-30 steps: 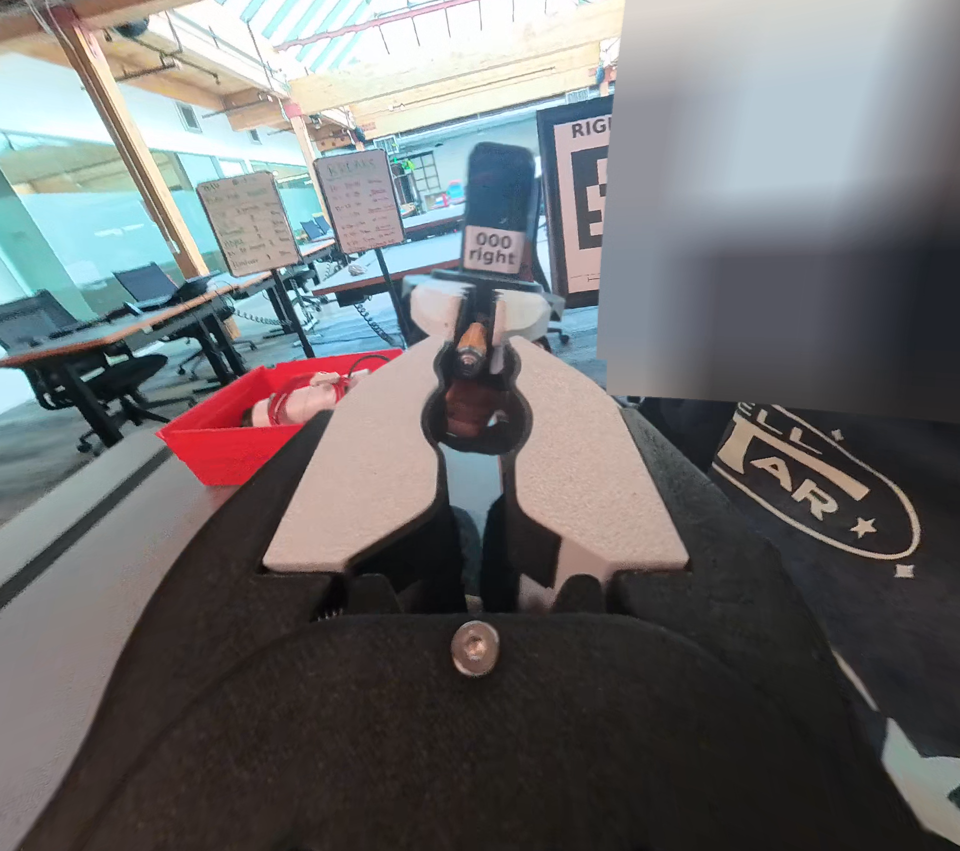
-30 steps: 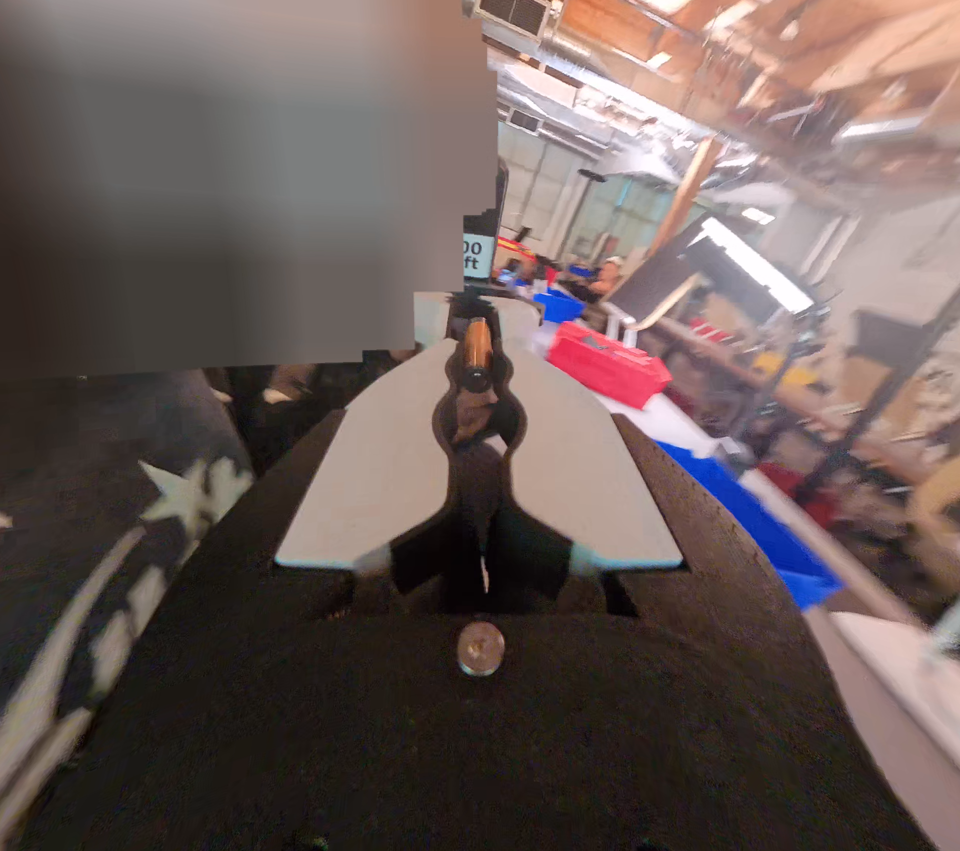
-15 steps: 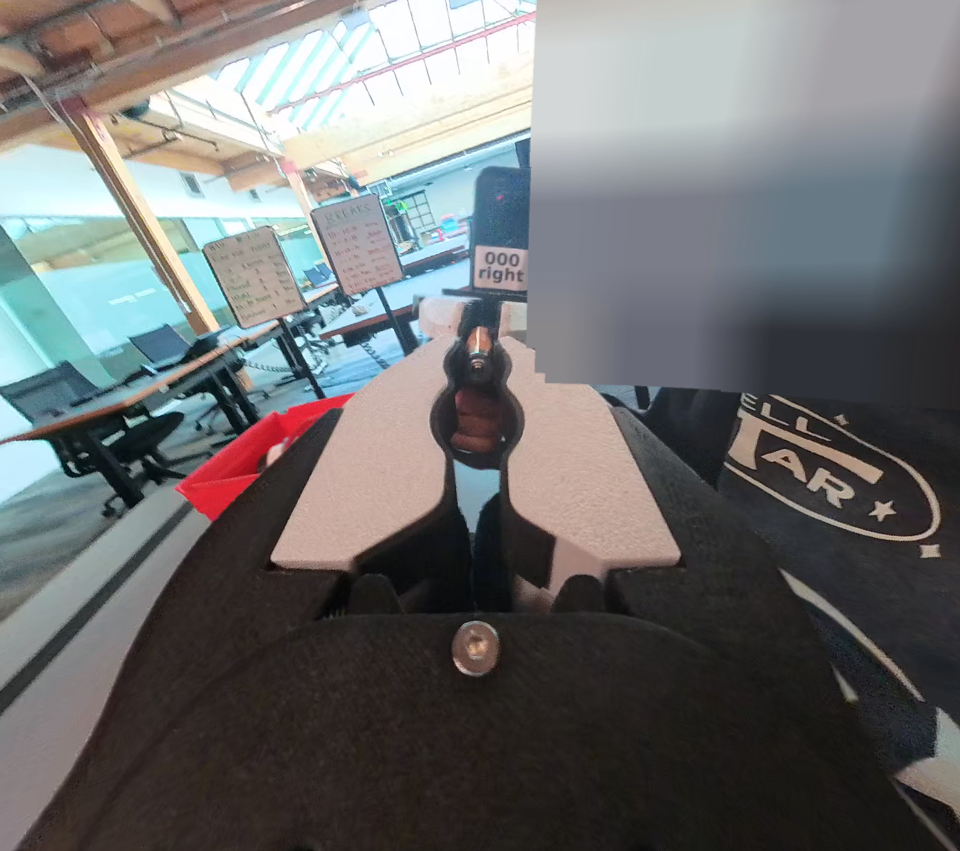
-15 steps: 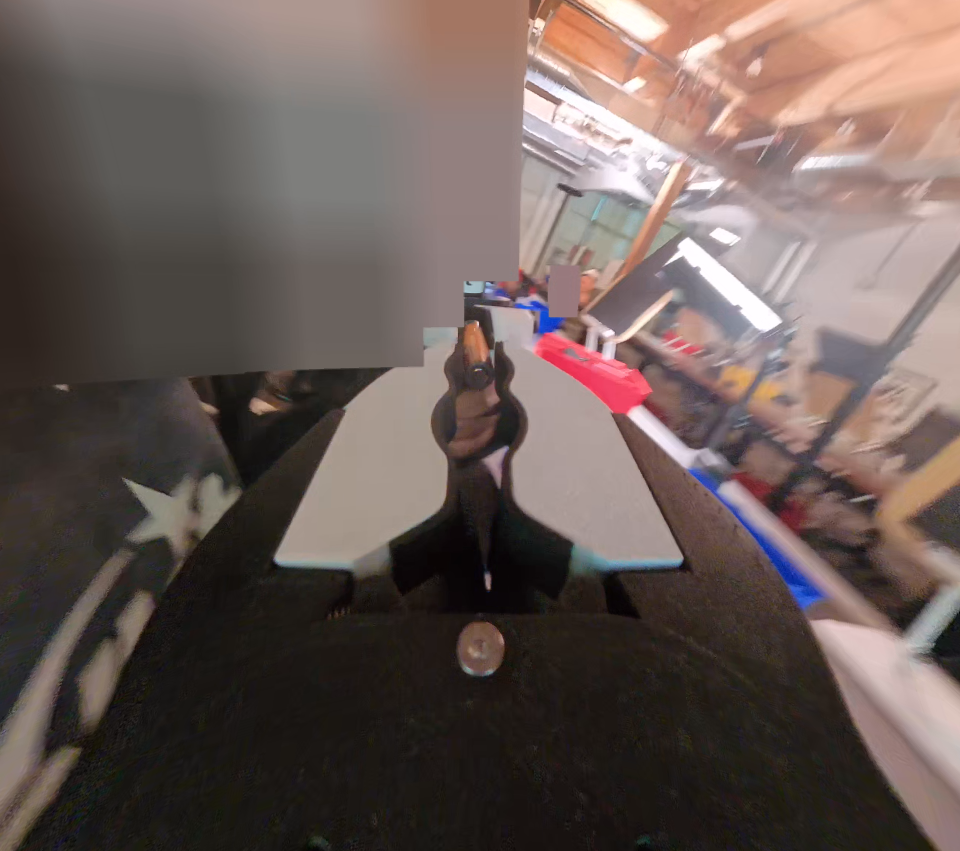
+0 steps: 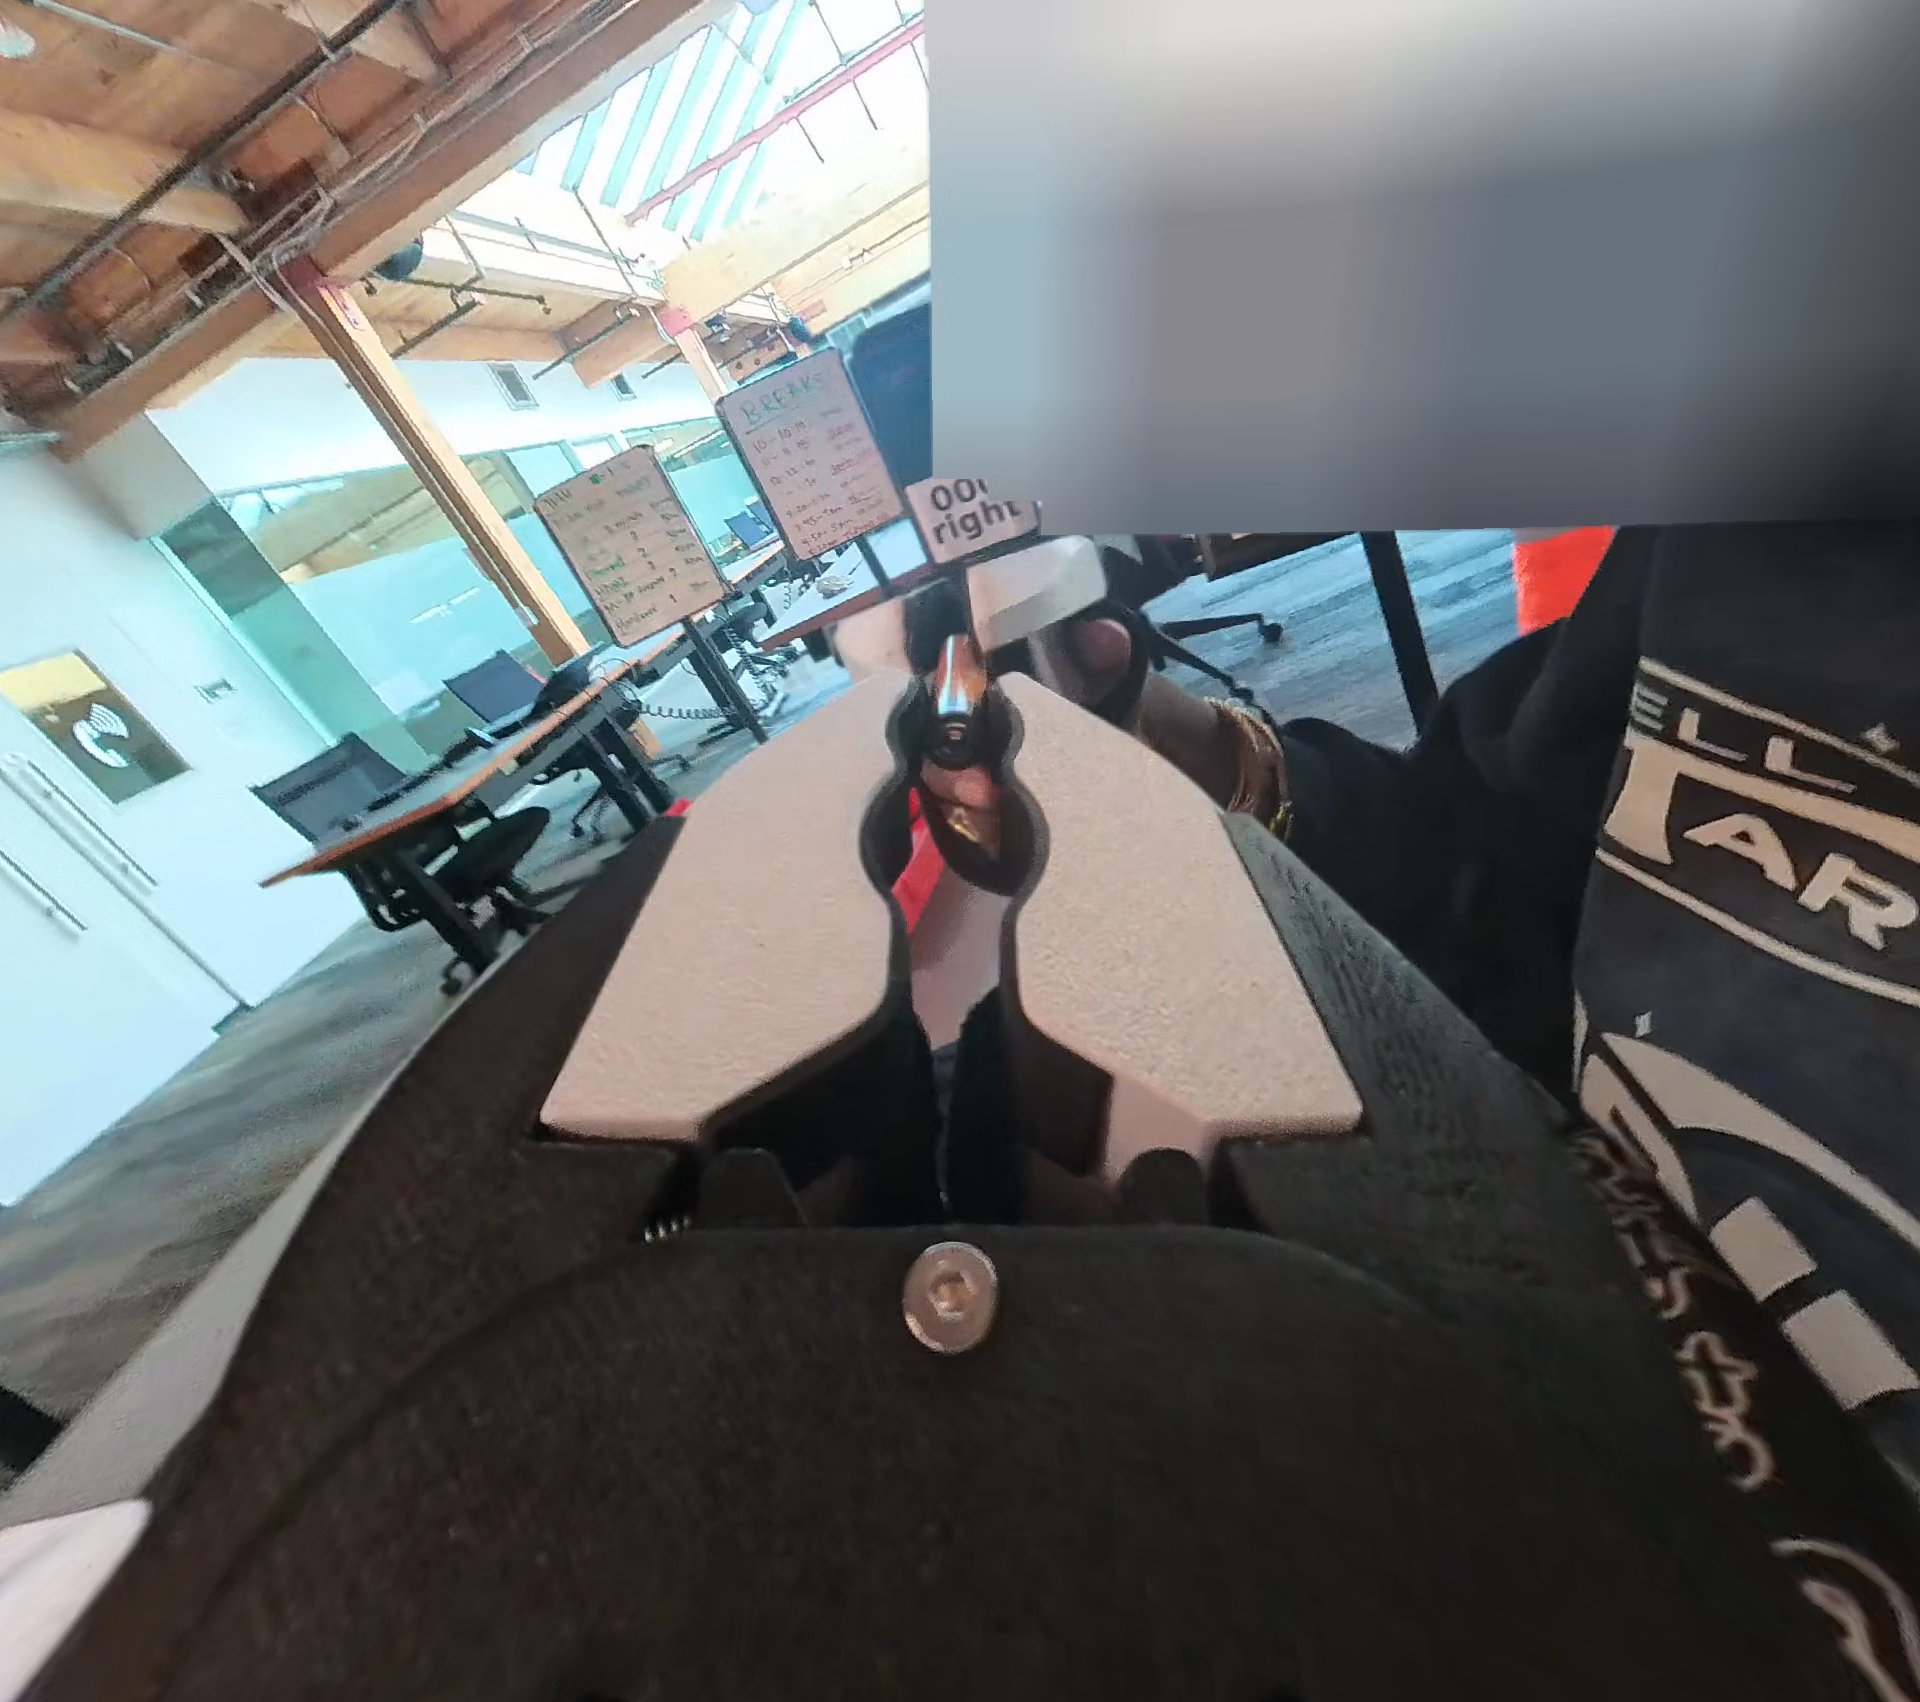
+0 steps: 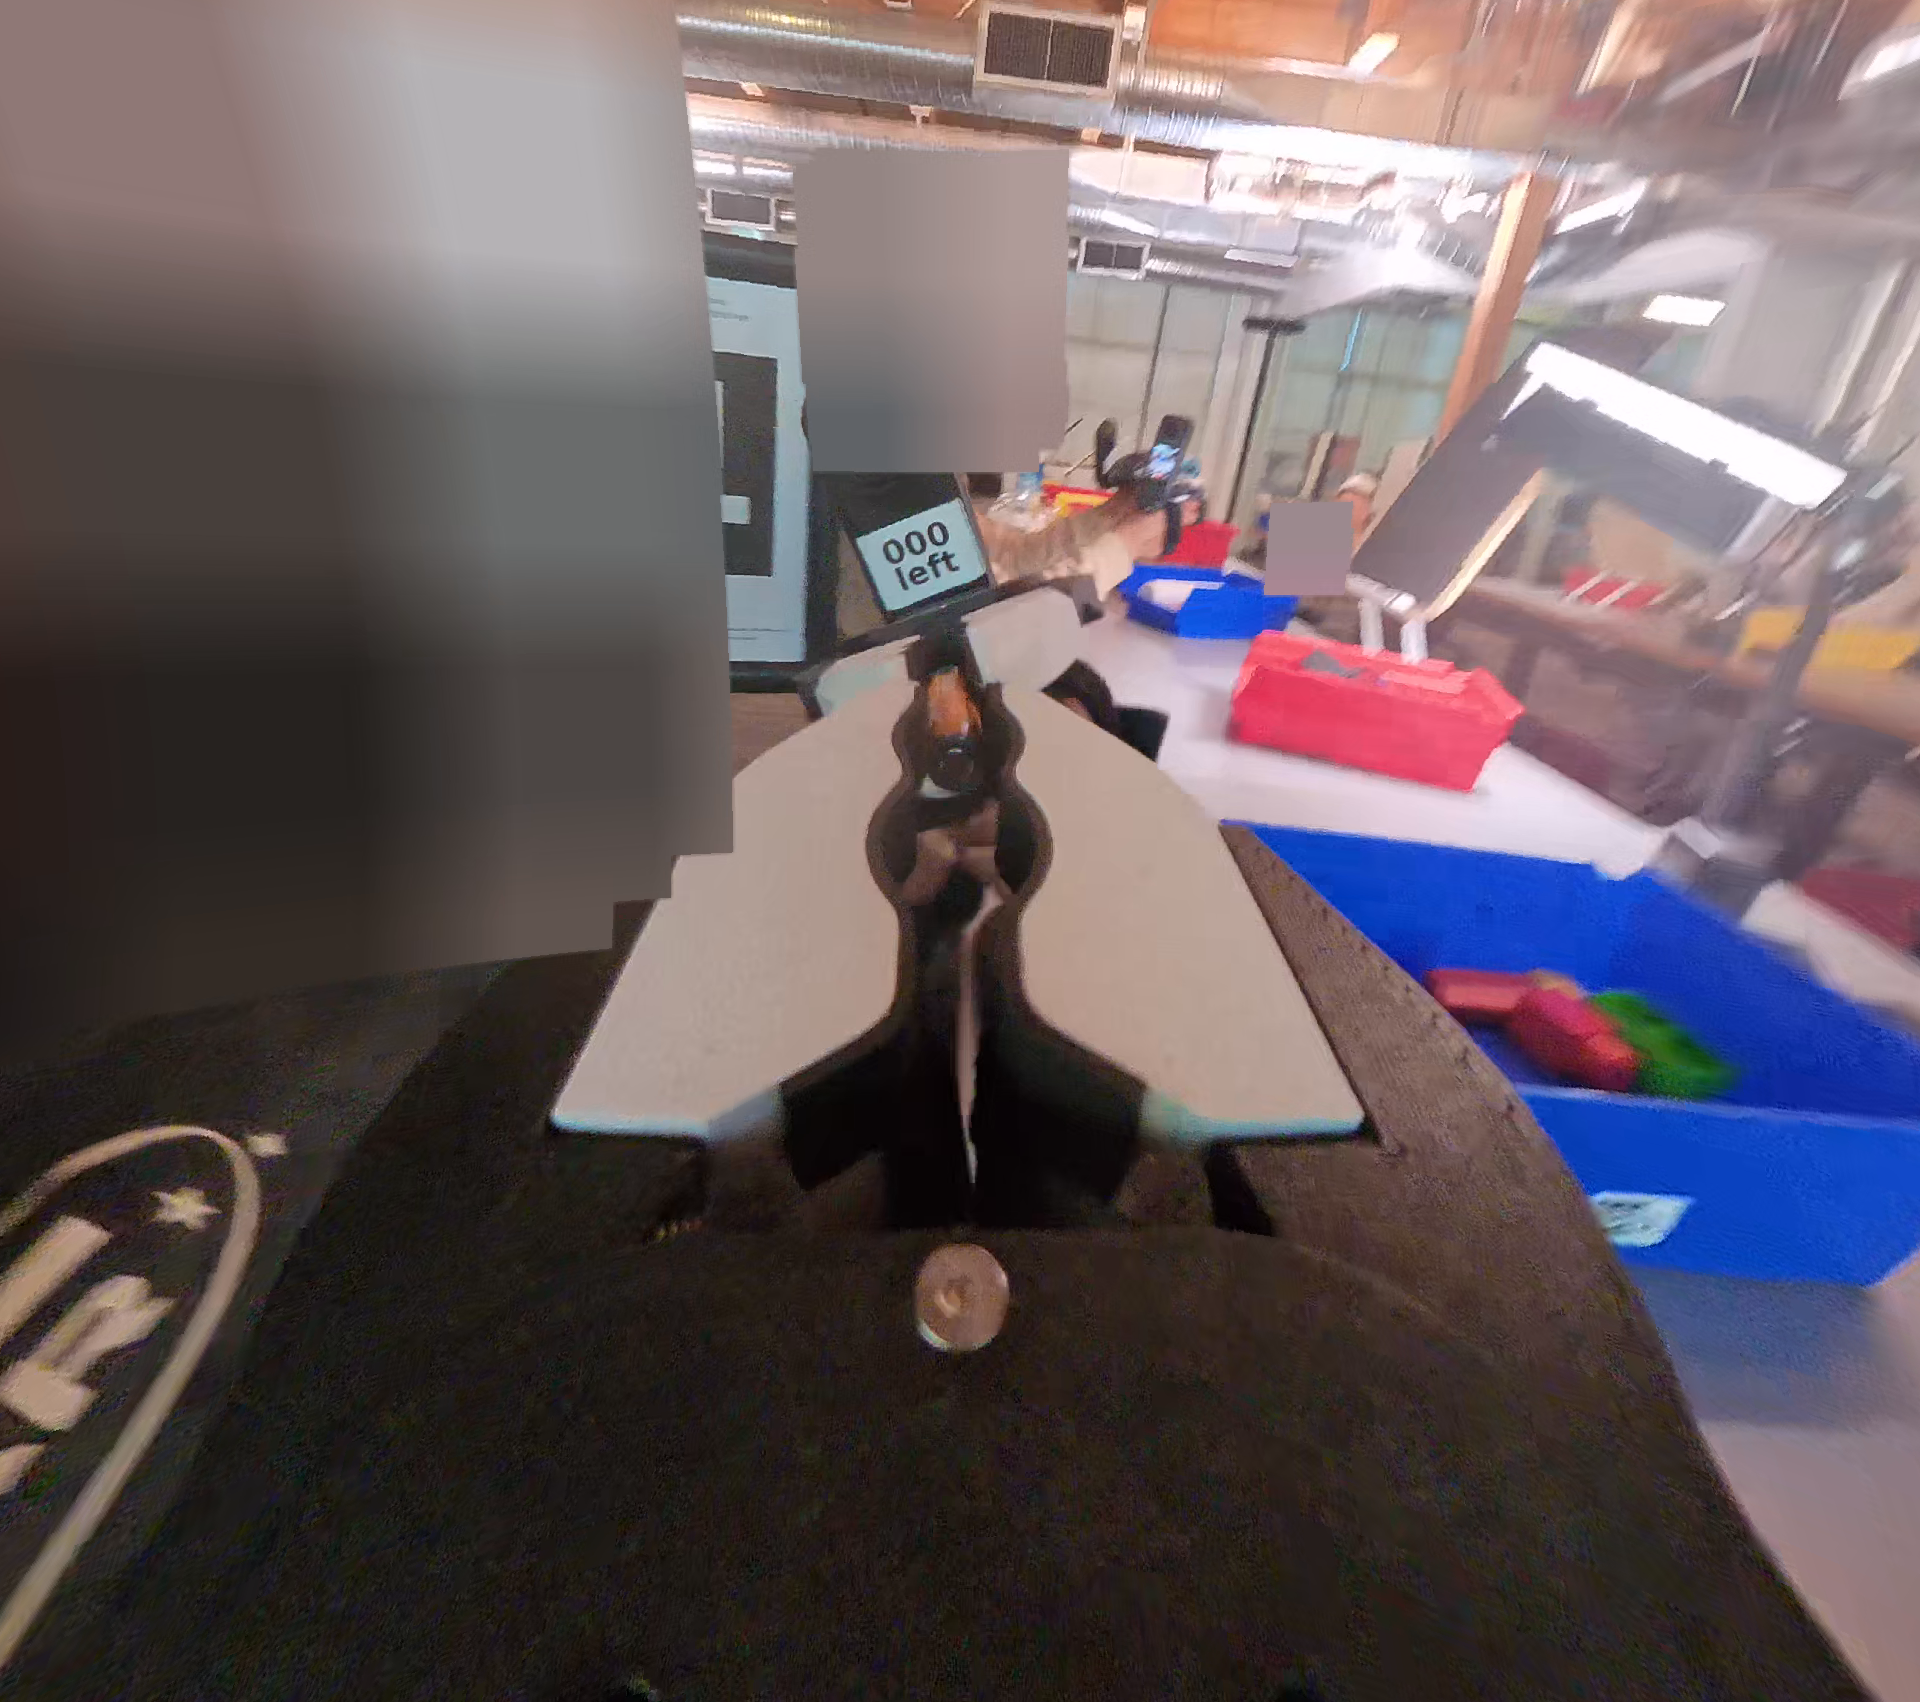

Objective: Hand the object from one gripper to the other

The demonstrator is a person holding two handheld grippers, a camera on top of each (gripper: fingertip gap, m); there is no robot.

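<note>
A small orange-brown cylinder with a dark end (image 5: 956, 688) sits between the tips of both grippers, held in the air. My left gripper (image 5: 954, 722) is shut on one end of it. My right gripper (image 6: 951, 753) is shut on the other end, where the cylinder (image 6: 948, 709) shows at its tips. The two grippers face each other tip to tip. The right gripper shows beyond the object in the left wrist view (image 5: 1023, 603), tilted. The left gripper shows beyond it in the right wrist view (image 6: 982, 634). Most of the object is hidden by the fingers.
A person's dark printed shirt (image 5: 1714, 925) is close on one side, with a hand (image 5: 1101, 655) on the right gripper. A white table (image 6: 1558, 811) carries a red bin (image 6: 1361, 717) and a blue bin (image 6: 1714, 1143) with red and green blocks (image 6: 1579, 1029). Desks and whiteboards (image 5: 623, 540) stand far off. Less than 4 cm separates the two grippers' tips.
Both grippers stayed tip to tip on the object while swinging and tilting together. The red bin slid behind the left fingers. The right view turned toward the table with the bins.
</note>
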